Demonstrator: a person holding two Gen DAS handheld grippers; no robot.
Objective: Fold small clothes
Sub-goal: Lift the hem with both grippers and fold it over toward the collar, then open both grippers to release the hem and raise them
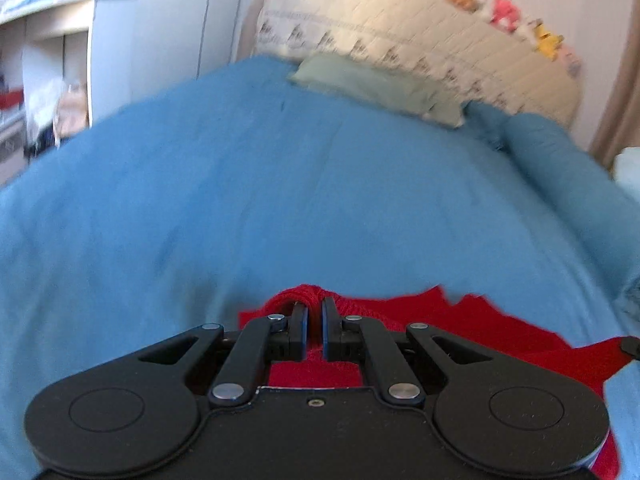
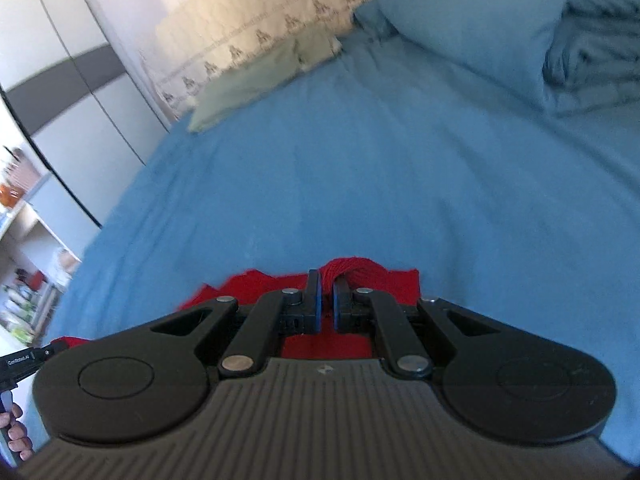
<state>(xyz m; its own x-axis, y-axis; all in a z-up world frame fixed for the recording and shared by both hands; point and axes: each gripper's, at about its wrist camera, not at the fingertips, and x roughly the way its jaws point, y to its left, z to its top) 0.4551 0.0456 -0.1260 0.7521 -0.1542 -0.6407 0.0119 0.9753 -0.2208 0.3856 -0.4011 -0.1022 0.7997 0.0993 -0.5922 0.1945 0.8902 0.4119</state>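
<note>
— Left claw point(image 1: 315, 322): clamped narrow on a bunched fold of the red knitted garment point(image 1: 472, 328). Right claw point(image 2: 327, 304): same story, pinched shut on another bunch of that red knit.

— And the garment's place?

— Stretched between both claws, low over the blue bedsheet point(image 1: 280, 184), trailing under each claw body. Touching the sheet or just above it: cannot tell.

— Progress?

— Early, by the look of it. Picked up by two points along one edge, no tidy fold visible yet. Probably still to come: laying flat, folding over, smoothing.

— Materials?

— Ribbed, chunky yarn at the pinch points, soft and floppy, edges jagged where hanging loose. Sheet matte, brushed-looking, faintly creased. Beyond, a pale green flat pillow point(image 1: 380, 88) against a cream quilted headboard point(image 1: 420, 36) with a printed border; plump blue pillow point(image 2: 472, 20) beside a folded blue blanket point(image 2: 596, 48).

— Anything else?

— Fingers of a hand point(image 2: 14, 432) at the right view's lower left corner, around the other handle.
</note>
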